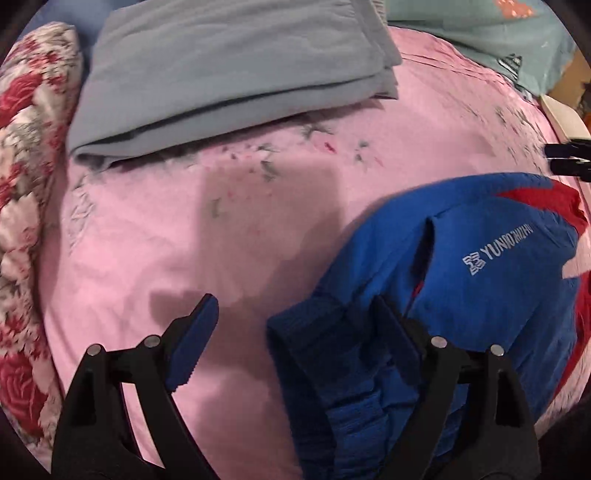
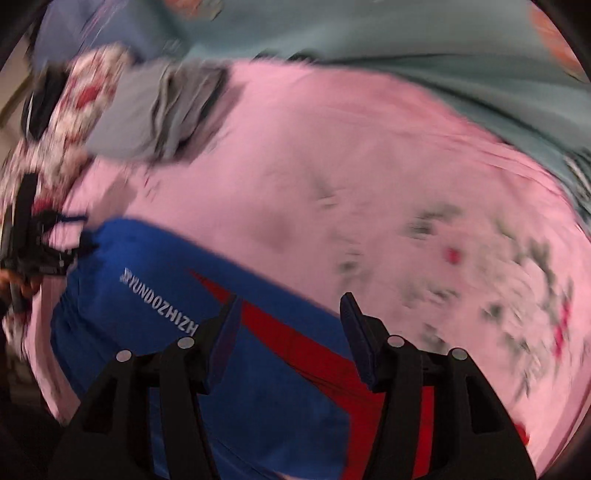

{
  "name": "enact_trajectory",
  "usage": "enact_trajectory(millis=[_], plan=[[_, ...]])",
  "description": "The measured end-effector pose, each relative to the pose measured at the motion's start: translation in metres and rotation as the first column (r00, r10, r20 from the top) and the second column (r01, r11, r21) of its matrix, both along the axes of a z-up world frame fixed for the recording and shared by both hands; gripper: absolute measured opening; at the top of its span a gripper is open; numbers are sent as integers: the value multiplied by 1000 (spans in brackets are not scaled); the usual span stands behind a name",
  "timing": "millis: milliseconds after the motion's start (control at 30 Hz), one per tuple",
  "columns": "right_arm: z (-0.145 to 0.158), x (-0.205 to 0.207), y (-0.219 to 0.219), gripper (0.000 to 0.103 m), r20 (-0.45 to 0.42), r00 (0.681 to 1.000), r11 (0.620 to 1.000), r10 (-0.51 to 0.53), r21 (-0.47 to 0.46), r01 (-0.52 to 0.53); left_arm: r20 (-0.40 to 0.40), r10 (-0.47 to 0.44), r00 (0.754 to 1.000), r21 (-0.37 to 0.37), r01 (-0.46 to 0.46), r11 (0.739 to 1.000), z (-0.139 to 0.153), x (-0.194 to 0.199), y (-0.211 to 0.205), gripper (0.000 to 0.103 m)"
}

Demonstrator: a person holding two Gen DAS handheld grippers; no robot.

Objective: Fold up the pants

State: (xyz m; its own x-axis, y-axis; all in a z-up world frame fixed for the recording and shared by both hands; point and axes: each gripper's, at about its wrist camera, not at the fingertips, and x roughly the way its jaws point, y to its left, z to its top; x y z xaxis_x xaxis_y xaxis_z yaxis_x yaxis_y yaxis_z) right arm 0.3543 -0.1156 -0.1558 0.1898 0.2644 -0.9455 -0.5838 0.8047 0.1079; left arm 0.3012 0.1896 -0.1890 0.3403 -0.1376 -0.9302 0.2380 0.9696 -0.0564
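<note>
Blue pants (image 1: 480, 295) with a red panel and white lettering lie bunched on the pink bed sheet (image 1: 184, 240). My left gripper (image 1: 295, 306) points down with its jaws wide open. The dark ribbed band (image 1: 314, 339) of the pants lies between them, against the right finger, and the left pad rests clear over bare sheet. In the blurred right wrist view my right gripper (image 2: 290, 306) stands open above the pants (image 2: 147, 332), over the edge of the red panel (image 2: 314, 350), pinching nothing. Each gripper shows at the edge of the other view: right gripper (image 1: 569, 158), left gripper (image 2: 33, 251).
A folded grey garment (image 1: 229, 74) lies at the far side of the sheet (image 2: 332, 166). A red-and-white floral quilt (image 1: 26, 147) runs along the left edge. Teal bedding (image 1: 480, 26) sits at the back right, with a pale board (image 1: 565, 114) beside it.
</note>
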Motion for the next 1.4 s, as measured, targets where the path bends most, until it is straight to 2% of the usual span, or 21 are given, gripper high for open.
enact_trajectory(millis=[100,167,267,300,333,367,400,433,467,567,667,800,933,1033,1167,1300,1400], plan=[[-16,8,30,56,-28,990,987,135,-81,-137,-22,-78,997,-16,78,997,-7,4,-5,86],[-28,13,40,56,-78,976,969,202,-132,-211,-37,-117,992,-22,116,993,-10,8,-6,86],[-40,13,43,56,-104,962,947,251,-181,-266,-28,-191,981,-16,191,981,-10,9,-13,77],[-40,12,46,50,-104,957,939,270,-190,-285,-28,-212,977,-16,212,977,-9,10,-15,65],[-40,10,48,44,-109,952,933,285,-197,-301,-26,-234,972,-24,233,972,-7,10,-18,45],[-39,8,49,25,-127,948,931,292,-190,-313,-33,-252,967,-49,250,967,-6,12,-18,34],[-38,7,49,12,-138,946,930,294,-186,-316,-49,-260,964,-85,256,963,-5,15,-18,23],[-33,5,47,6,-136,945,930,296,-184,-318,-48,-257,965,-99,251,963,-3,16,-17,20],[-29,4,45,2,-129,947,933,295,-176,-314,-46,-259,965,-101,253,962,-2,16,-17,19],[-4,-1,35,2,-81,961,953,264,-129,-273,-19,-263,964,-87,261,961,6,10,-17,17],[28,-21,26,2,-10,962,957,272,-106,-272,31,-262,965,-55,263,963,23,-3,-19,16],[78,-73,16,2,115,943,949,312,-79,-304,137,-251,958,-7,254,967,66,-34,-12,15],[97,-142,9,2,174,908,924,381,-92,-370,214,-269,939,41,266,963,101,-84,-11,15],[81,-195,13,2,159,877,890,454,-122,-439,210,-296,932,103,280,955,102,-134,-12,15],[37,-239,13,2,69,873,872,483,-121,-473,144,-295,945,106,282,954,78,-186,-10,15],[-1,-260,13,2,12,893,889,449,-111,-445,74,-279,958,139,267,954,37,-214,-24,15],[-13,-267,14,2,-13,909,903,418,-102,-417,97,-238,966,147,223,964,23,-225,-27,18]])
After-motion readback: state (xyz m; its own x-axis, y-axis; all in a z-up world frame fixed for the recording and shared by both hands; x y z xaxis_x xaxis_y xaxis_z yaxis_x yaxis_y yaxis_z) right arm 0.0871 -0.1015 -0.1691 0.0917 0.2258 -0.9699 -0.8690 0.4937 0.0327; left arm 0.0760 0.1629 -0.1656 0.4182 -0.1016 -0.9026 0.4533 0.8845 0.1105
